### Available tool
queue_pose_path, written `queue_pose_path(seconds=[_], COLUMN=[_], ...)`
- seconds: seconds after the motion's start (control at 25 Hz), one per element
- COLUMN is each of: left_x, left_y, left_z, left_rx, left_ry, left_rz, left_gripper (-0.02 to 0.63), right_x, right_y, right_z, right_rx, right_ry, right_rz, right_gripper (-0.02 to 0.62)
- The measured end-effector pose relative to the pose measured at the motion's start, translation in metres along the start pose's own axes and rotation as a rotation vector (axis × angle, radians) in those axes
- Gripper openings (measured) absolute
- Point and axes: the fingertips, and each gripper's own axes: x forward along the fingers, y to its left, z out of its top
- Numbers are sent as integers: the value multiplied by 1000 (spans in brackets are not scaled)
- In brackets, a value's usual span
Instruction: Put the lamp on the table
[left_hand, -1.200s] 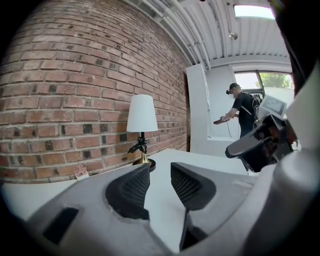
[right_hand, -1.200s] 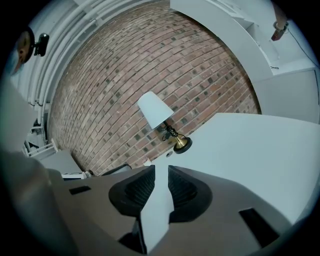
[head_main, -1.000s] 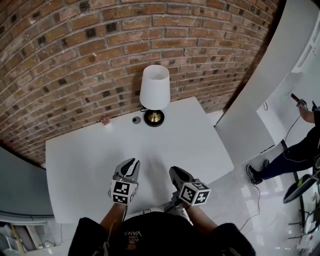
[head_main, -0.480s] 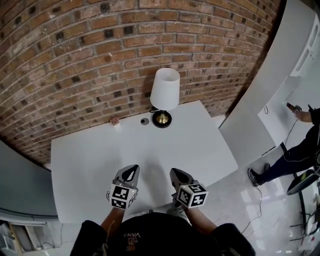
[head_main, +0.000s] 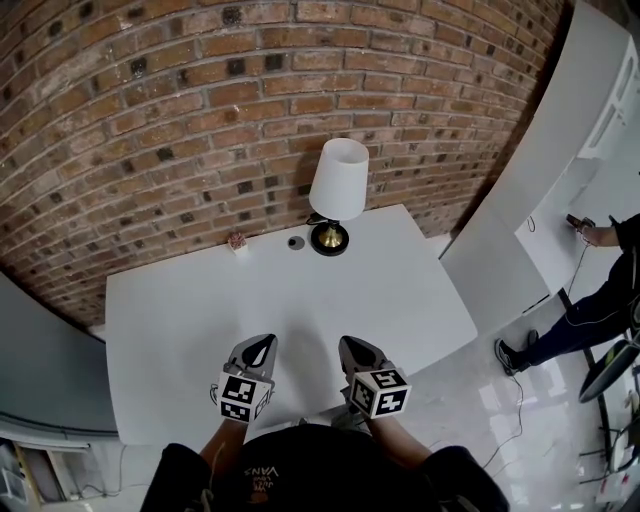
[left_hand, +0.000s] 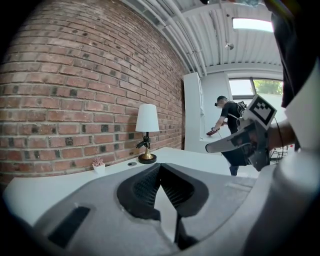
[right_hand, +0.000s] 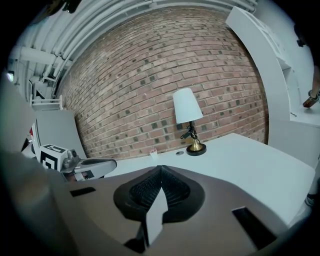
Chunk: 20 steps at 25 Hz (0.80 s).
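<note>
A lamp (head_main: 336, 193) with a white shade, black stem and brass base stands upright at the far edge of the white table (head_main: 180, 310), close to the brick wall. It also shows in the left gripper view as the lamp (left_hand: 146, 131) and in the right gripper view as the lamp (right_hand: 189, 120). My left gripper (head_main: 262, 346) and right gripper (head_main: 352, 347) hover side by side over the table's near edge, far from the lamp. Both are shut with nothing between their jaws.
A tiny potted plant (head_main: 237, 242) and a small dark disc (head_main: 295, 242) sit left of the lamp. A white partition (head_main: 530, 170) rises at the right. A person (head_main: 590, 290) stands beyond it on the glossy floor. The brick wall (head_main: 200, 120) backs the table.
Both grippers' jaws have closed from partly open. The head view has shifted, so the lamp and table sit slightly further right in frame. The lamp itself has not moved.
</note>
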Motion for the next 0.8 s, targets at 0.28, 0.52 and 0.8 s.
queue_pose_path(seconds=[0.28, 0.52, 0.8], left_x=[-8, -9, -7], left_y=[1, 3, -2], left_z=[-1, 1, 3], left_rx=[-29, -35, -33], left_ry=[-19, -32, -33], left_rz=[2, -4, -15], left_gripper=[9, 11, 11], right_x=[-2, -1, -5], right_y=[6, 7, 6], right_z=[0, 3, 10], right_rx=[-21, -36, -50], right_ry=[-4, -17, -27], right_rz=[3, -4, -10], right_gripper=[-3, -3, -3])
